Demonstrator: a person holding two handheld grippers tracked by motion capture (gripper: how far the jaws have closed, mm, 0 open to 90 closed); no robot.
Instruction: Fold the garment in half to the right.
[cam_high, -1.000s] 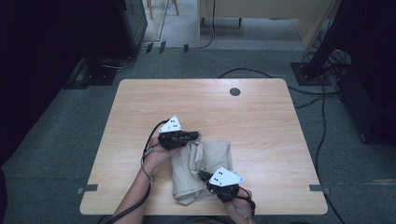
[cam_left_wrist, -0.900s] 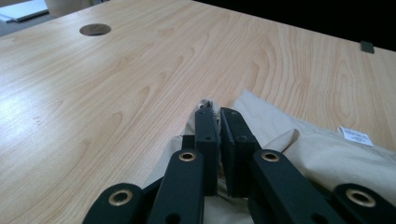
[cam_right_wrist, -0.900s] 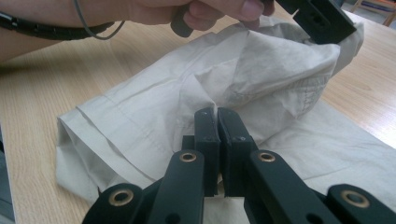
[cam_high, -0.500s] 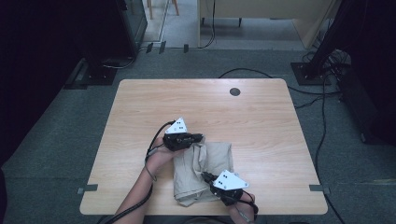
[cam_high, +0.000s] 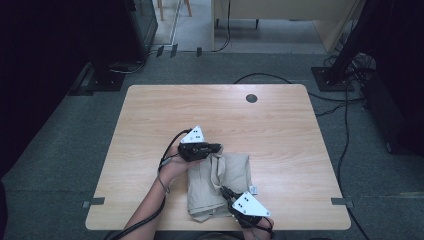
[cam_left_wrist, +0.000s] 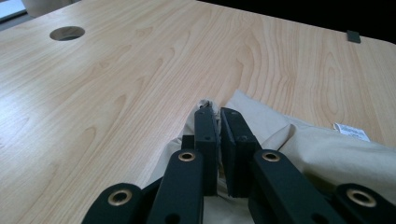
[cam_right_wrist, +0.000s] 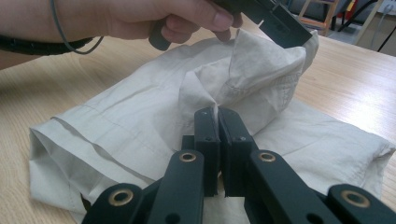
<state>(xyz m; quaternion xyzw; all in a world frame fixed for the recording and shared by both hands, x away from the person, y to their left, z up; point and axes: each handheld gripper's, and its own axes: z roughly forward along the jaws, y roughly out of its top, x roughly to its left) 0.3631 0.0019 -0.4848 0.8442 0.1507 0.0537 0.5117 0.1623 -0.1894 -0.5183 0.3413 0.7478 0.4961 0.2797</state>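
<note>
While both claws, left (cam_high: 216, 148) and right (cam_high: 226, 190), pinch the beige cloth (cam_high: 235, 167) seemingly tight, lift them together, evenly.

No text can be read; the small white tag (cam_left_wrist: 351, 131) on the beige garment (cam_left_wrist: 322, 154) carries print too small to make out.

one overhead view, two close jaw-level views

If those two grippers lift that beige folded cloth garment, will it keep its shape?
Probably not. The beige folded cloth garment creases and sags where the left gripper pinches it, so it looks floppy. It seems light, bunching easily in the right gripper. Its folds would likely fall open.
</note>
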